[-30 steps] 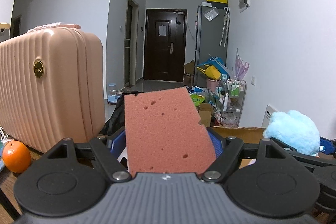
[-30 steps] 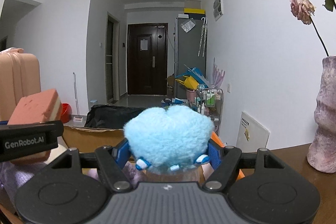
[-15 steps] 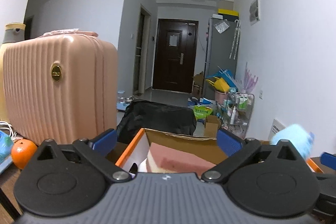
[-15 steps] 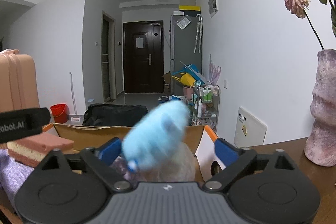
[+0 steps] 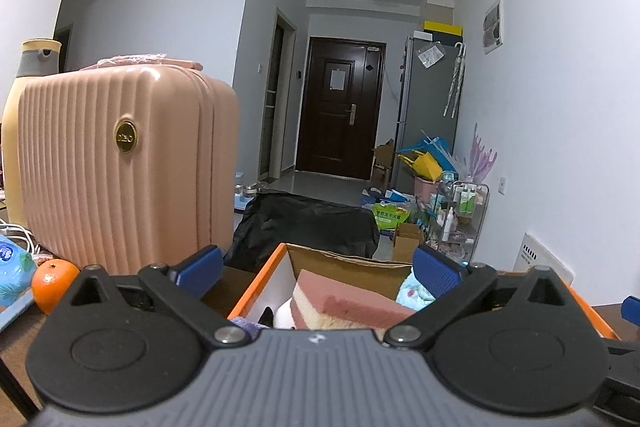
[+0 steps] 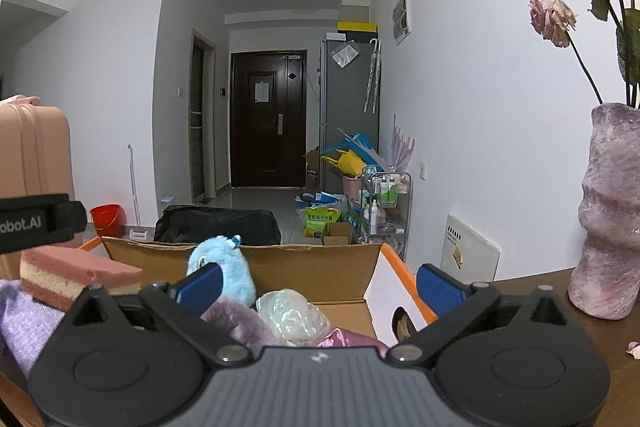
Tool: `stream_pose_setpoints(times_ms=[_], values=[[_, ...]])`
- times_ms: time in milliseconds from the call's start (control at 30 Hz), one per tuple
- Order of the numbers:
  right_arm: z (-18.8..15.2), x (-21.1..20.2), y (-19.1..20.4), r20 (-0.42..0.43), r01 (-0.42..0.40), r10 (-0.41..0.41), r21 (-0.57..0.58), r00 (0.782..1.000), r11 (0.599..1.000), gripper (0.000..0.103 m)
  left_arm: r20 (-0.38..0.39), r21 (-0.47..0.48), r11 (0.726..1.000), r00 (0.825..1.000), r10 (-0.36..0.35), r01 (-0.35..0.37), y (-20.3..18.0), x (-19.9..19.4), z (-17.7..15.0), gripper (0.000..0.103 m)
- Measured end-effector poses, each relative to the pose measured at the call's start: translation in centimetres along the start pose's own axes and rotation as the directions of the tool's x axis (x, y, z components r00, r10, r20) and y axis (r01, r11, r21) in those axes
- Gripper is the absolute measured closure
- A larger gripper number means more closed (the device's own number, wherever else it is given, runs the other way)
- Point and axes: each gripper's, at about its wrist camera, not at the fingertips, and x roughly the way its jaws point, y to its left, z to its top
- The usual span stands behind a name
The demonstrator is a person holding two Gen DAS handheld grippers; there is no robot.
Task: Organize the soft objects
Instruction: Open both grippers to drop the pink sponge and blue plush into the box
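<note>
My left gripper (image 5: 316, 269) has a dark grey ribbed body with a small white mark at its front edge. Two round black housings sit at either side, each with a recessed disc. Black angled linkage arms run forward from silver screw heads, with smaller silver screws farther out, to fingers (image 5: 434, 269) padded in textured blue. My right gripper (image 6: 318, 285) is built the same: ribbed grey body, black housings, silver screws, blue pads. A black strap on the left one reads "obot.AI" in white
</note>
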Motion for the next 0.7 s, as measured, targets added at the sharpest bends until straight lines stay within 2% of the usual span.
stream_pose_setpoints(times_ms=[300,500,700], values=[[0.0,-2.8,-0.7,0.028,-0.010,0.010,0.011,1.000,1.000,0.000,-0.015,0.018,0.998,0.998,-0.057,0.057,1.2,-2.7,0.2,0.000],[0.2,-6.2,-1.2,0.050,-0.024,0.024,0.003,0.998,1.000,0.000,-0.020,0.076,0.991,0.994,-0.107,0.109,1.3,-6.5,0.1,0.000],[0.1,-10.7,-1.3,0.051,-0.052,0.052,-0.016,0.997,0.999,0.000,-0.035,0.083,0.987,0.990,-0.137,0.139,2.2,-10.8,-0.3,0.000]])
